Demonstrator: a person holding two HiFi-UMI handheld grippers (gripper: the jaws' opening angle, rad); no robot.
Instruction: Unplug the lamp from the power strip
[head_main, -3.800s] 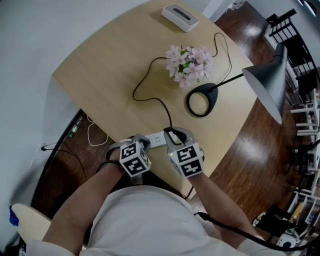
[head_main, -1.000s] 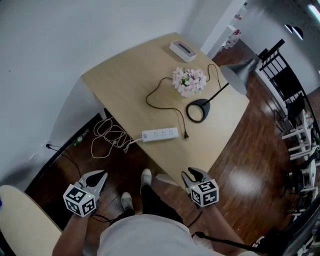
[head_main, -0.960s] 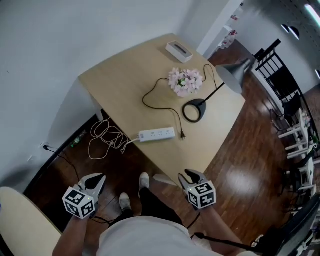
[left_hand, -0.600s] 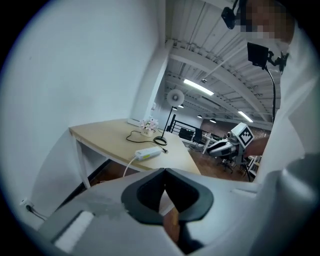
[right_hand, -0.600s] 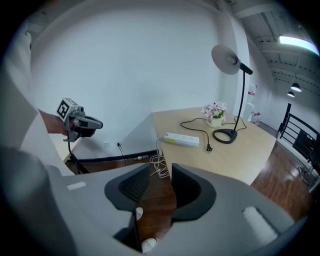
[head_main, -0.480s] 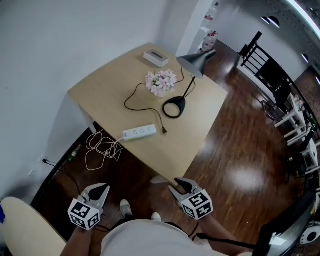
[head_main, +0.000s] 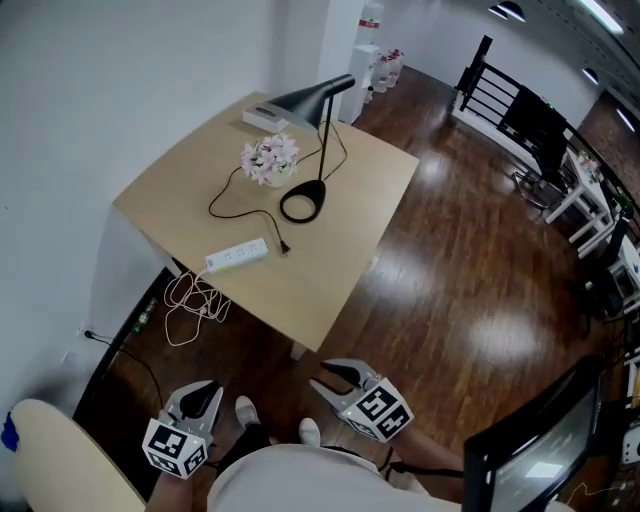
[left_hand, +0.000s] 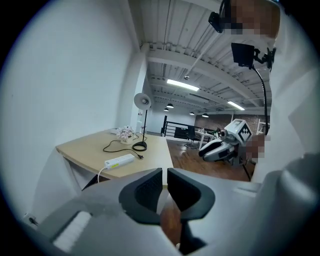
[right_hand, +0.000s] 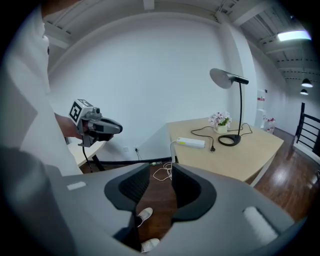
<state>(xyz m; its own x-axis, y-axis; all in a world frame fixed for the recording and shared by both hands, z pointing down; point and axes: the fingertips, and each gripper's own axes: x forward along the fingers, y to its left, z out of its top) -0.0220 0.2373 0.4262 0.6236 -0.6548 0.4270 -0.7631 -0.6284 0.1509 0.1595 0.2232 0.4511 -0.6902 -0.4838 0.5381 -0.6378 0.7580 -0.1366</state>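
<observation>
Jaws on the left gripper (head_main: 203, 390) are pressing almost together with nothing between them, while the right gripper (head_main: 330, 375) is holding its jaws a little apart, also empty. Both are hanging low in front of the person, over the dark wood floor (head_main: 470, 300) and well apart from the table (head_main: 330, 240). A pair of white shoes (head_main: 245, 410) is showing just between and below them. In the left gripper view the left gripper (left_hand: 164, 172) is pointing toward the table's near edge; in the right gripper view the right gripper (right_hand: 161, 170) is facing its corner. Open floor is stretching wide to the right of the table, as far as a black railing (head_main: 500, 90). To the left, the table is sitting close to the white wall (head_main: 120, 80), and a loose coil of white cable (head_main: 190, 300) is lying on the floor beside the table's left edge. On top, the power strip (head_main: 237, 256) is resting near the front left edge. The lamp (head_main: 301, 203) is standing near the middle, and its black plug (head_main: 284, 247) is lying on the wood just beside the strip's end, out of the sockets. Its cord (head_main: 235, 190) is looping past a small pot of pink flowers (head_main: 268, 158), with a white box (head_main: 265, 118) sitting at the far edge.
</observation>
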